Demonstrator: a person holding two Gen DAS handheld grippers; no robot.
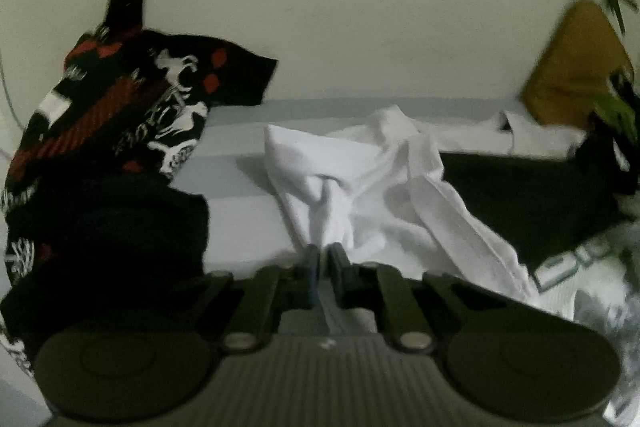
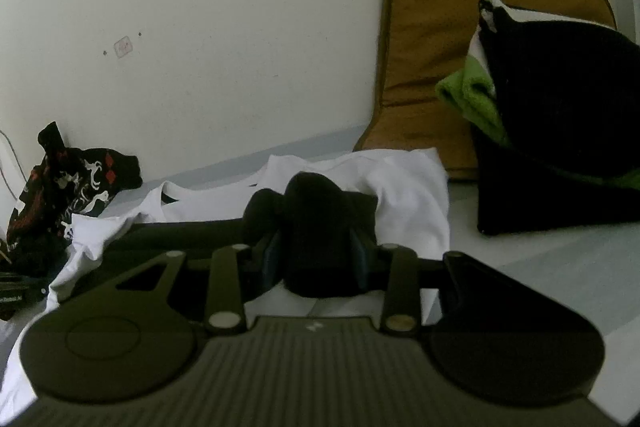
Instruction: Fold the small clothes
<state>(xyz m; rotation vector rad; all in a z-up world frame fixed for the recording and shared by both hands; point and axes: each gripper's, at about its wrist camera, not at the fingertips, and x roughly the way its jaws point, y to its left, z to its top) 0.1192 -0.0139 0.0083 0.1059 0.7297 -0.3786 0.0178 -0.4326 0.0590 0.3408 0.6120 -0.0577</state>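
A crumpled white garment [image 1: 380, 179] lies on the pale bed surface [image 1: 240, 215] in the left wrist view. My left gripper [image 1: 324, 251] is shut on a pinched fold of it, the fingers almost touching. A black garment [image 1: 520, 195] lies flat to the right, partly under the white one. In the right wrist view, my right gripper [image 2: 316, 253] is shut on a bunched black cloth [image 2: 316, 223] that fills the gap between its fingers. The white garment [image 2: 400, 195] spreads behind and beneath that bundle.
A heap of black, red and white patterned clothes [image 1: 120, 107] sits at the left against the wall [image 1: 360, 7]. At the right, a brown cushion [image 2: 440, 47] leans on the wall, with a black pillow [image 2: 560, 99] and a green towel [image 2: 472, 95] in front of it.
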